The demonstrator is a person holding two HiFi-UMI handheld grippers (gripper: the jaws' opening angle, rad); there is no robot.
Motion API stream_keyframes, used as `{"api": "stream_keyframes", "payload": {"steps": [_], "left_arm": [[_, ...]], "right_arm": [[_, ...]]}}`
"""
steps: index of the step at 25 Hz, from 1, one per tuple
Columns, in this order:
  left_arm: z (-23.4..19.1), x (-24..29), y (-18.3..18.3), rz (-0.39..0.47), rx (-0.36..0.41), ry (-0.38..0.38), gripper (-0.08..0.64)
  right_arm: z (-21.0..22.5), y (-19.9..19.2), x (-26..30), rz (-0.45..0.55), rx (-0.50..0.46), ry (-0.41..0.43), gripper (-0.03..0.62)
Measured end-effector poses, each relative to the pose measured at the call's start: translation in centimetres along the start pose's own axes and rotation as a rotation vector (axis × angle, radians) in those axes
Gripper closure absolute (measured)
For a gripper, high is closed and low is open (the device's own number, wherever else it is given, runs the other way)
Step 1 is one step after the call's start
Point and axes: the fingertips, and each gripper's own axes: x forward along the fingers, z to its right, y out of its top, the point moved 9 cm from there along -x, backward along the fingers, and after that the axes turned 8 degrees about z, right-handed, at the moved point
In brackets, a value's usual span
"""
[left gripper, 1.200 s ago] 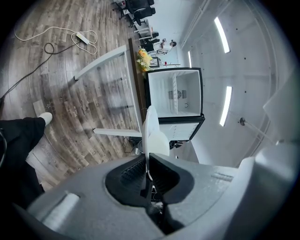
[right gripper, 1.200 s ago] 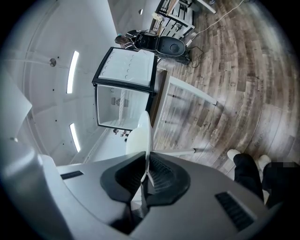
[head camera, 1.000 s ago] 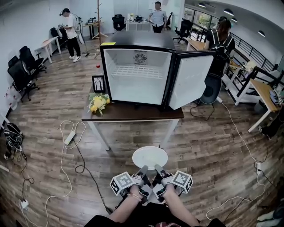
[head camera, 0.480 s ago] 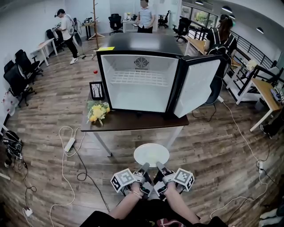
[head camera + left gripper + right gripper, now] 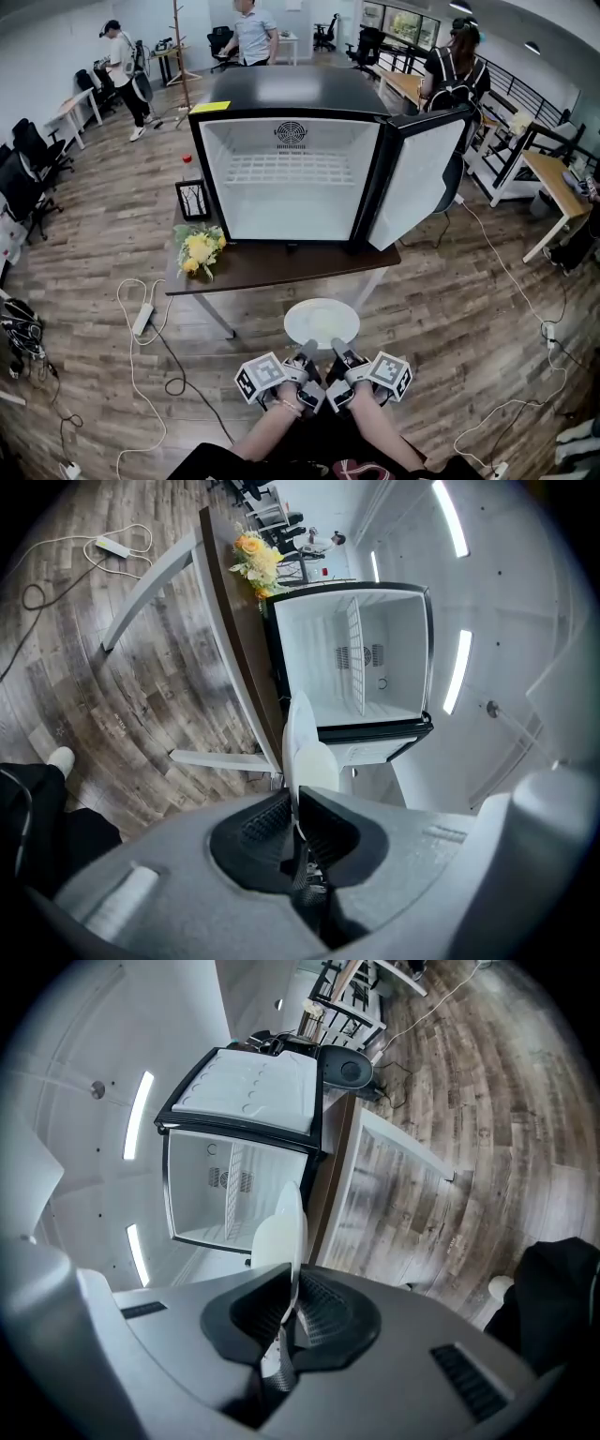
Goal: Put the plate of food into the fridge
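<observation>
White plate (image 5: 322, 322) sits lower centre of the frame. Left gripper (image 5: 307, 356) and right gripper (image 5: 337, 354) fingers both pinch its near rim. Open fridge (image 5: 292, 183) stands on the desk (image 5: 272, 264), above.

One plate (image 5: 322, 322), in front of the fridge (image 5: 291, 178): we cannot tell what lies on it. Both gripper views show it edge-on, its near rim buried between the clamped pads of the left gripper (image 5: 295, 808) and the right gripper (image 5: 292, 1288).
One small red item (image 5: 186, 159), left of the fridge: too small for us to name.
One framed picture (image 5: 192, 200), left of the fridge: content unreadable.
One person (image 5: 251, 33), behind the fridge: head partly cut by the top edge.
Two forearms (image 5: 272, 436), before the fridge: cut off by the bottom edge.
</observation>
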Motion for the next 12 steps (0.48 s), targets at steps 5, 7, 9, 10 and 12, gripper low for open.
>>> {"api": "stream_keyframes", "payload": {"steps": [5, 7, 9, 10, 12], "left_arm": [[0.0, 0.6, 0.7, -0.011, -0.003, -0.001, 0.532], [0.0, 0.7, 1.1, -0.008, -0.007, 0.006, 0.532], [-0.1, 1.0, 1.7, 0.006, -0.011, 0.010, 0.532], [-0.1, 1.2, 2.0, 0.015, -0.014, 0.012, 0.532], [-0.1, 1.7, 2.6, 0.035, -0.021, 0.014, 0.532]], "right_arm": [[-0.2, 0.1, 0.8, 0.009, 0.001, -0.005, 0.560], [-0.3, 0.1, 1.3, 0.003, 0.004, -0.010, 0.560], [-0.5, 0.1, 2.0, -0.010, -0.002, -0.009, 0.560], [-0.6, 0.2, 2.5, -0.018, -0.007, -0.009, 0.560], [-0.9, 0.4, 3.6, -0.036, -0.013, -0.006, 0.560]]}}
